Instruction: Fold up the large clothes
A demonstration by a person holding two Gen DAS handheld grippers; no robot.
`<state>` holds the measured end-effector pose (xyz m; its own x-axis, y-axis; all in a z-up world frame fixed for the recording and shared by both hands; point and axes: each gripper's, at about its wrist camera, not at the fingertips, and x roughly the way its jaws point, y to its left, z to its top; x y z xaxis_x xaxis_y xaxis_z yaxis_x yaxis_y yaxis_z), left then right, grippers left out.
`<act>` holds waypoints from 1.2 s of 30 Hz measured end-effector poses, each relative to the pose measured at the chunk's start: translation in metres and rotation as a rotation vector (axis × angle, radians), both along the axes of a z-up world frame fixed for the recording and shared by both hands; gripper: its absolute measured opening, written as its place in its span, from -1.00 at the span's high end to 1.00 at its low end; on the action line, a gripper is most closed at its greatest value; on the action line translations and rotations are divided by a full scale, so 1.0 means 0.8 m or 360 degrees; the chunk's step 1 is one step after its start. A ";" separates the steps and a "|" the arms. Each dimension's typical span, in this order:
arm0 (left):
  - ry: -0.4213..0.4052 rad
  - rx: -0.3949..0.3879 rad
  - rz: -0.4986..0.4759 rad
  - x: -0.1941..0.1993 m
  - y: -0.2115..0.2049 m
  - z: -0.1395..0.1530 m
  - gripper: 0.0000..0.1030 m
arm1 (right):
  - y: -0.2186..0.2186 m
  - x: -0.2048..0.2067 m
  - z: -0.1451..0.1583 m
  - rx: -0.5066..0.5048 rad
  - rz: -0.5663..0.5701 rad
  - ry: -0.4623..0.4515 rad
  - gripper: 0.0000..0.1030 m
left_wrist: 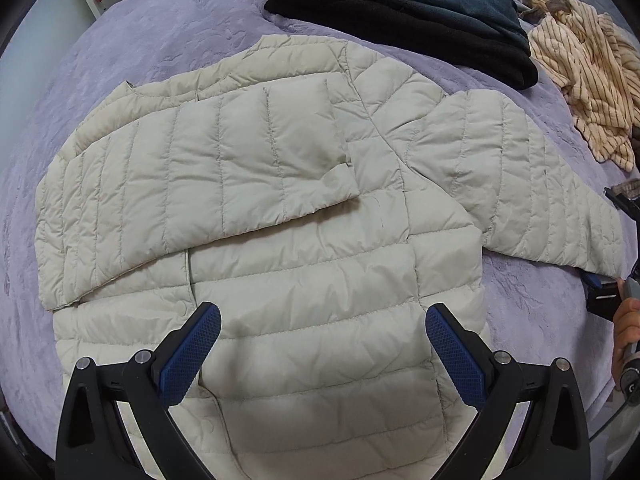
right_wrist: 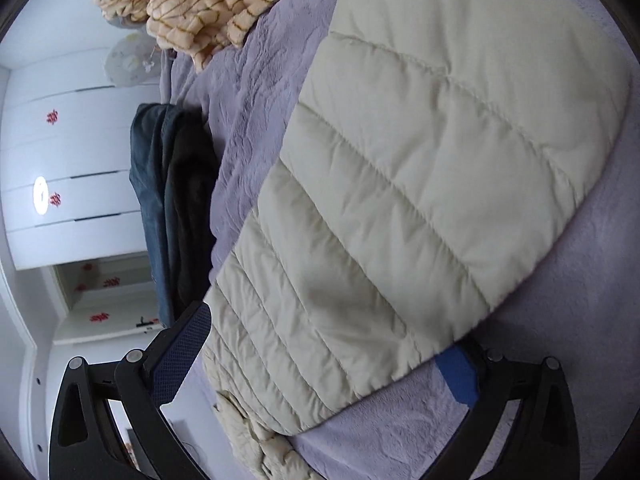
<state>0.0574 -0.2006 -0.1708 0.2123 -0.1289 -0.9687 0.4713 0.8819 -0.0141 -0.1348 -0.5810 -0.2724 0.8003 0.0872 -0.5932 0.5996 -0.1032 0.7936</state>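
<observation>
A cream quilted puffer jacket lies flat on the purple bed cover. One sleeve is folded across its chest. The other sleeve sticks out to the right. My left gripper hovers open over the jacket's lower body, with nothing between its fingers. At the right edge of the left wrist view, my right gripper, held by a hand, sits at that sleeve's cuff. In the right wrist view the sleeve lies between the wide-open fingers of the right gripper. The cuff covers one blue pad.
A folded stack of dark clothes lies beyond the jacket. A crumpled beige striped garment sits at the far right. A white wardrobe stands past the bed's edge. Bare purple cover surrounds the jacket on the left.
</observation>
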 end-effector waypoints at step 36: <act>-0.0235 -0.0029 0.0665 0.099 0.289 0.047 -0.99 | 0.434 0.395 0.206 -0.1134 0.1804 -0.0210 0.73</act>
<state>0.1363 0.0307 -0.1333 0.3859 -0.0196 -0.9223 0.0725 0.9973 0.0091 0.1814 -0.2334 -0.1073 0.5472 0.4417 -0.7109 -0.0057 0.8514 0.5245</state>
